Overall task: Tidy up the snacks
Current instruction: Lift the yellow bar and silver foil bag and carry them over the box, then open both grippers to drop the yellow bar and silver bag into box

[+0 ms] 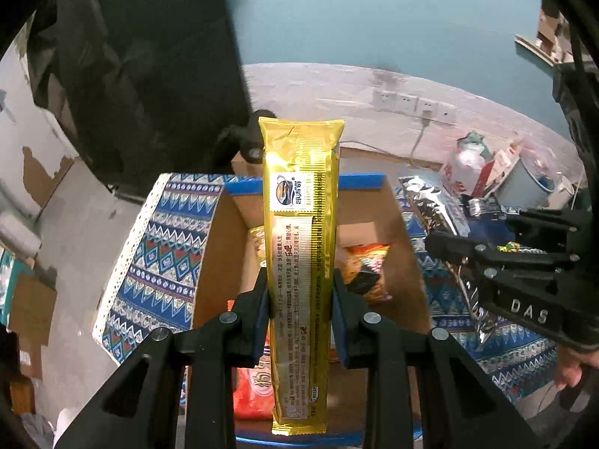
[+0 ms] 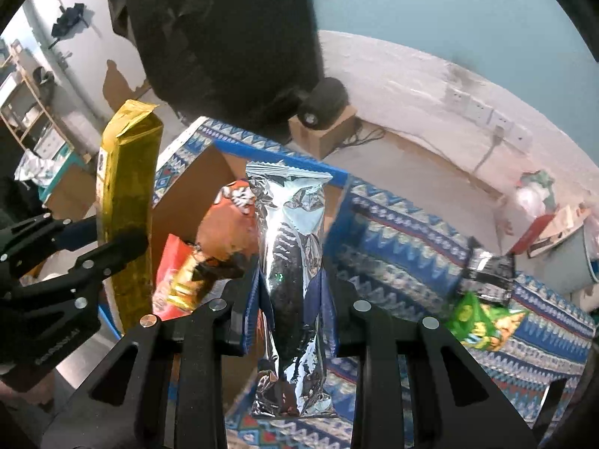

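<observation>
My left gripper (image 1: 299, 310) is shut on a long gold snack packet (image 1: 299, 232) and holds it above an open cardboard box (image 1: 221, 247) with a blue-taped rim. The gold packet also shows at the left of the right wrist view (image 2: 125, 202). My right gripper (image 2: 290, 314) is shut on a silver foil snack packet (image 2: 292, 262), held to the right of the box (image 2: 187, 202). The right gripper with its silver packet shows at the right of the left wrist view (image 1: 460, 269). Orange and red snack bags (image 1: 367, 262) lie inside the box.
The box stands on a blue patterned cloth (image 2: 404, 239). A green snack bag (image 2: 483, 321) and a dark foil packet (image 2: 490, 273) lie on the cloth to the right. A white bucket with rubbish (image 1: 524, 183) stands far right. A wall with sockets (image 1: 411, 103) is behind.
</observation>
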Demonstrator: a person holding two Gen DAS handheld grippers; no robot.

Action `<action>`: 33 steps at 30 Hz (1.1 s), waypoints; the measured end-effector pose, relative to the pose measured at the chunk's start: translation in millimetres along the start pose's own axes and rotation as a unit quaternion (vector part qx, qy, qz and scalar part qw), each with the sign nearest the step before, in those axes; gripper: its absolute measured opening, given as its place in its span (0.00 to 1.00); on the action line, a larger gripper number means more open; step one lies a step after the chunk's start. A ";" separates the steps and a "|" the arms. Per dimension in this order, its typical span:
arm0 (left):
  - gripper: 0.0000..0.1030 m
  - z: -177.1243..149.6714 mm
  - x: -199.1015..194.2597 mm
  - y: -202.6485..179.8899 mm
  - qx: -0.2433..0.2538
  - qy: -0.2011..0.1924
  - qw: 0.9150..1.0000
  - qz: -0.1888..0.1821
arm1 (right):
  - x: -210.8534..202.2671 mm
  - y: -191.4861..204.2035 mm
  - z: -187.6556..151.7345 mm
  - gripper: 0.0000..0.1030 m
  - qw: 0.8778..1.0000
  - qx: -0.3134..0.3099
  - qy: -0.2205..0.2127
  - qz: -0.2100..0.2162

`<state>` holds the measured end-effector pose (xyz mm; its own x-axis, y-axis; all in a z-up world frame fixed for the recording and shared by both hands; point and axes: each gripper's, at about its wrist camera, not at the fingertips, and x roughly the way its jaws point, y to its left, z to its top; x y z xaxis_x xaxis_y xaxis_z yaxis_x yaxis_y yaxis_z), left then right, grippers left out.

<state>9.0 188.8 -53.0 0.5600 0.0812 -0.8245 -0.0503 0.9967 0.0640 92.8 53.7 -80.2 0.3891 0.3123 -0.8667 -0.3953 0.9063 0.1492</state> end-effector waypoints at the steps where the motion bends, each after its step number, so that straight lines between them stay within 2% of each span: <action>1: 0.28 -0.5 3.2 3.4 -0.003 0.002 1.000 0.002 | 3.9 1.9 1.0 0.27 1.000 0.000 0.003 0.002; 6: 0.28 -2.3 16.9 18.3 -0.018 0.014 1.000 0.019 | 22.5 19.5 3.8 0.27 1.000 -0.006 0.016 0.012; 13: 0.29 -10.0 34.1 28.6 -0.030 0.045 0.998 0.017 | 39.1 33.6 4.2 0.27 0.999 -0.009 0.029 0.024; 15: 0.32 -10.7 35.1 29.2 -0.027 0.049 0.998 0.021 | 41.6 35.6 3.9 0.27 0.999 -0.011 0.033 0.026; 17: 0.41 -11.8 33.0 30.6 -0.025 0.048 0.998 0.031 | 43.7 37.4 3.0 0.27 0.999 -0.010 0.035 0.029; 18: 0.51 -12.0 31.1 31.4 -0.026 0.045 0.998 0.035 | 44.5 37.2 2.3 0.27 0.999 -0.009 0.037 0.029; 19: 0.56 -12.5 28.2 32.8 -0.026 0.039 0.998 0.038 | 45.0 36.7 1.8 0.27 0.999 -0.008 0.037 0.030; 26: 0.57 -16.2 16.9 41.5 -0.036 0.033 0.998 0.039 | 45.9 39.8 -0.8 0.27 0.998 -0.008 0.043 0.037; 31: 0.63 -17.3 13.3 37.3 -0.030 0.031 0.998 0.040 | 45.0 43.6 -2.3 0.30 0.998 -0.012 0.045 0.040; 33: 0.63 -16.3 12.4 34.2 -0.027 0.031 0.998 0.039 | 43.0 42.9 -3.2 0.39 0.998 -0.014 0.044 0.036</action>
<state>0.8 223.8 -70.2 0.5007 0.1561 -0.8514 -0.1370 0.9855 0.1001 89.9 105.1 -112.6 0.2843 0.3494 -0.8928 -0.4433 0.8736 0.2007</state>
